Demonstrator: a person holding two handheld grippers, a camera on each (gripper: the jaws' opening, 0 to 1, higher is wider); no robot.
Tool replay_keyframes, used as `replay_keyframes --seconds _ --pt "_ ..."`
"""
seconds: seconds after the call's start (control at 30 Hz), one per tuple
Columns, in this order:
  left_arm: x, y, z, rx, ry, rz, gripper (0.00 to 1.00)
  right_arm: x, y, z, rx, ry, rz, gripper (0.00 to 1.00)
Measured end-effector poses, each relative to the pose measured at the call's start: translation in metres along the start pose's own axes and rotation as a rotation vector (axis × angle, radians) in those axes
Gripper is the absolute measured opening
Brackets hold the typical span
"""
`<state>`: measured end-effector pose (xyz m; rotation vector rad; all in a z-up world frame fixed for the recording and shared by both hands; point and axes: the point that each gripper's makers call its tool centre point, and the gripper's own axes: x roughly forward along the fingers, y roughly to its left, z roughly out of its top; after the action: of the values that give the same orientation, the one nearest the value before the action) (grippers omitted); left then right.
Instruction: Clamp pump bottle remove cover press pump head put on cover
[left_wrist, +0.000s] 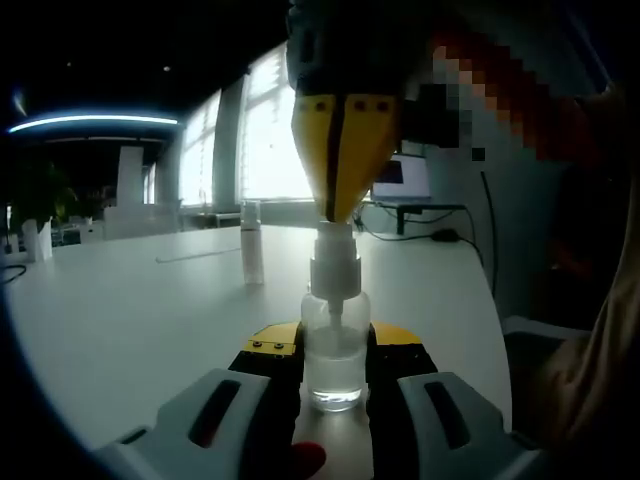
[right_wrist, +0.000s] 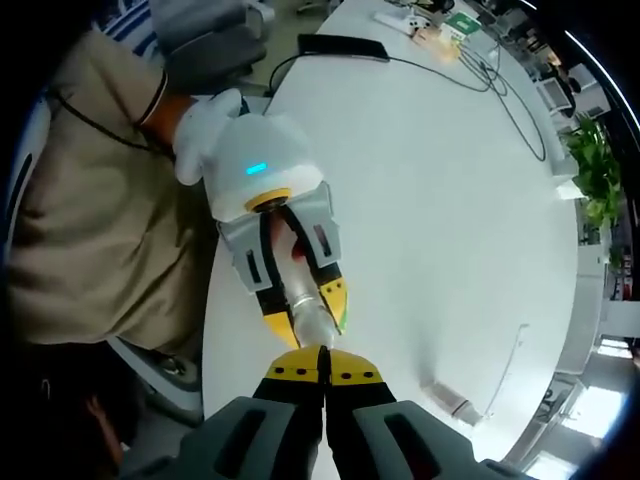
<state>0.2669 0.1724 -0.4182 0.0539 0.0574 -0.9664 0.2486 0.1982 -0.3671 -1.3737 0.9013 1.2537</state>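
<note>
A clear pump bottle (left_wrist: 333, 378) stands on the white table (left_wrist: 120, 320), and my left gripper (left_wrist: 334, 338) is shut on its body with the yellow fingertips on either side. From above, my right gripper (left_wrist: 338, 212) comes down with its yellow tips shut together and resting on the white pump head (left_wrist: 334, 262). The clear cover (left_wrist: 252, 255) stands upright on the table, to the left and farther away. In the right gripper view, my right gripper (right_wrist: 322, 372) points down at the bottle (right_wrist: 300, 288), held in the left gripper (right_wrist: 305, 312). The cover (right_wrist: 452, 404) stands off to the right.
A person in beige clothing (right_wrist: 90, 200) stands at the table edge, holding the left gripper with a white glove (right_wrist: 205, 125). A laptop (left_wrist: 400, 180) and cables (right_wrist: 500, 90) lie at the far end. A thin strip (left_wrist: 195, 255) lies behind the cover. A plant (right_wrist: 595, 170) stands beyond the table.
</note>
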Motion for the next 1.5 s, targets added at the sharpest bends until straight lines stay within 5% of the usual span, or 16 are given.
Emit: replay_keyframes --seconds 1.5 --pt "-0.0002 -0.0003 0.0002 -0.002 -0.001 0.000 0.15 -0.0095 -0.0025 0.0002 0.030 -0.164 -0.089 0.00"
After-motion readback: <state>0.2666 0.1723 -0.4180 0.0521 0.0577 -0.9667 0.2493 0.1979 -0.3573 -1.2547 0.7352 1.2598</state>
